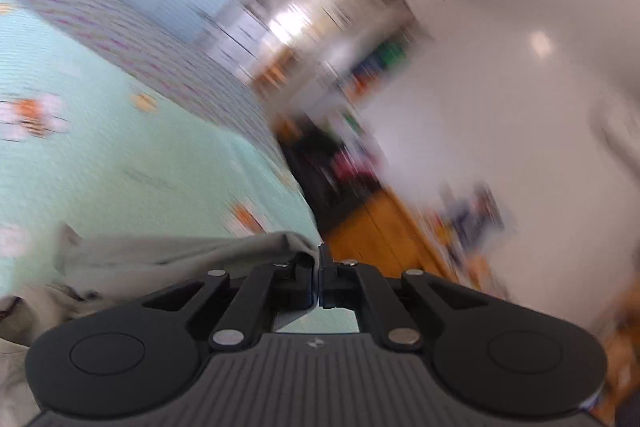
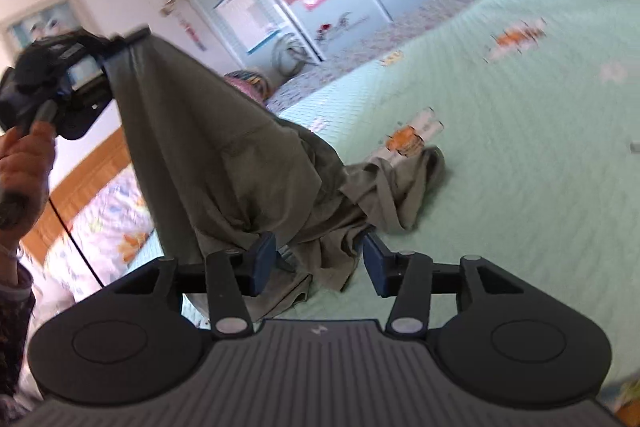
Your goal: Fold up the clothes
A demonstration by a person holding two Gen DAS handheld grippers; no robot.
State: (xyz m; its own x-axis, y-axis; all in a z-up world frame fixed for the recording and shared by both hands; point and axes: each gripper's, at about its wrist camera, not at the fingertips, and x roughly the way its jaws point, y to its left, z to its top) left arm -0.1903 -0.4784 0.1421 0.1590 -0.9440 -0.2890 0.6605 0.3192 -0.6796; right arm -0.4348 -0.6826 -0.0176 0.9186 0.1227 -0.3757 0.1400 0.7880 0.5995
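The left gripper (image 1: 320, 267) pinches a corner of the olive garment (image 2: 224, 163), lifted at far left in the right wrist view only. The right gripper (image 2: 320, 259) stands wide beside cloth heaped on the green bedspread (image 2: 520, 147).

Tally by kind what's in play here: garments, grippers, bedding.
Olive-grey garment: 1, one end lifted, the rest bunched on the bed
Grippers: 2, left gripper shut on the garment, right gripper open at the cloth
Mint quilted bedspread: 1
Total: 4
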